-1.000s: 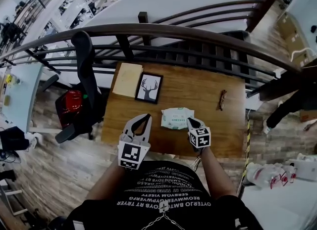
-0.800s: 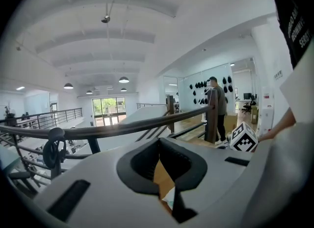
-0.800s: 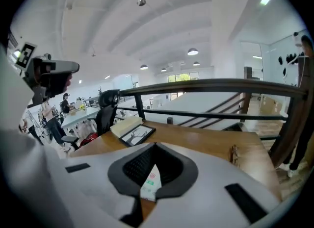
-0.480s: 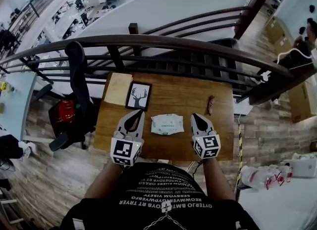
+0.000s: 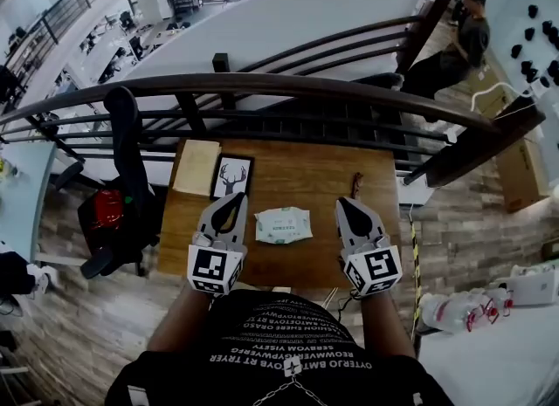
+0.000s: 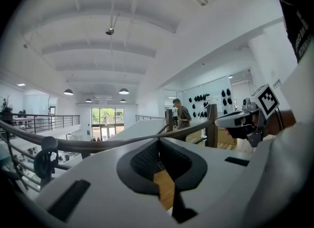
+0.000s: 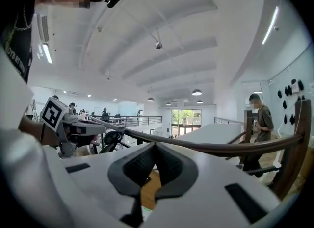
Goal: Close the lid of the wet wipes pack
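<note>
The wet wipes pack (image 5: 283, 224), white with a green label, lies flat on the wooden table (image 5: 306, 173), and no raised lid shows on it. My left gripper (image 5: 233, 197) is held up to the pack's left, and my right gripper (image 5: 350, 204) is up to its right. Both are well above the table, with their jaws together and nothing between them. In the left gripper view the jaws (image 6: 158, 141) point level over the railing, with a strip of table in the slot. The right gripper view (image 7: 153, 146) shows the same.
A framed deer picture (image 5: 231, 176) and a tan pad (image 5: 196, 167) lie at the table's back left, and glasses (image 5: 355, 186) at the back right. A dark railing (image 5: 288, 86) runs behind the table. An office chair (image 5: 122, 195) stands to the left. A person (image 5: 458, 42) stands far right.
Both grippers have risen from table level towards the camera, the right one much more. It has moved up and away from the pack's right edge. The pack has stayed in place.
</note>
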`<state>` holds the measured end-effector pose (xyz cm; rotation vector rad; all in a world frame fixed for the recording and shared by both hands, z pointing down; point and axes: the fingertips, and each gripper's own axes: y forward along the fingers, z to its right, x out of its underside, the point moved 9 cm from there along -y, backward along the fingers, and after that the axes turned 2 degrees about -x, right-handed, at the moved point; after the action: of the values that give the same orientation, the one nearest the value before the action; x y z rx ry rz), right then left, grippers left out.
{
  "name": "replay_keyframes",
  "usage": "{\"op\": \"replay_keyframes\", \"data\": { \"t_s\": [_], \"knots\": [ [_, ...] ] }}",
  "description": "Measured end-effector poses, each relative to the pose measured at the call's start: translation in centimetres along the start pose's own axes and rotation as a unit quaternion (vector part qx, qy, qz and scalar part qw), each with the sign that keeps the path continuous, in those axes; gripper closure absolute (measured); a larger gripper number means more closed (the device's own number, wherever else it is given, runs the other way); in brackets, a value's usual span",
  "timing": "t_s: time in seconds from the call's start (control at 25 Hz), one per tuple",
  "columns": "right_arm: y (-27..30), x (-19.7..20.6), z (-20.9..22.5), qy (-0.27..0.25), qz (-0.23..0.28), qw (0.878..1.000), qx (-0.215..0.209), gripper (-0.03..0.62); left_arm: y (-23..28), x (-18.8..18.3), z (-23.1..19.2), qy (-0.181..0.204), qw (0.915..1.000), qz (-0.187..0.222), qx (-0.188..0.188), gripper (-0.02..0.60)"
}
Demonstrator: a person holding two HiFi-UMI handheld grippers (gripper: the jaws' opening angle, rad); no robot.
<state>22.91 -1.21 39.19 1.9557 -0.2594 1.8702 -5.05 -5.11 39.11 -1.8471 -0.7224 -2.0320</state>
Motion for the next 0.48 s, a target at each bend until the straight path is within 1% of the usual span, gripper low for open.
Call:
{"op": "replay_keyframes", "data": {
  "t_s": [0.12, 0.24, 0.48],
  "knots": [
    [-0.5, -0.7, -0.4, -0.006, 0.007, 1.0, 0.001, 0.58, -0.3, -0.3, 0.2, 0.003, 1.0, 0.001, 0.006, 0.554],
    [-0.3, -0.1, -0.6, -0.013, 0.004, 1.0, 0.004, 0.58, -0.6, -0.4, -0.1, 0.01, 0.9999, -0.001, 0.001, 0.554],
    [0.1, 1.2, -1.5, 0.005, -0.01, 1.0, 0.012, 0.58, -1.4, -0.6, -1.2, 0.015, 0.9998, -0.008, 0.005, 0.554]
  ]
}}
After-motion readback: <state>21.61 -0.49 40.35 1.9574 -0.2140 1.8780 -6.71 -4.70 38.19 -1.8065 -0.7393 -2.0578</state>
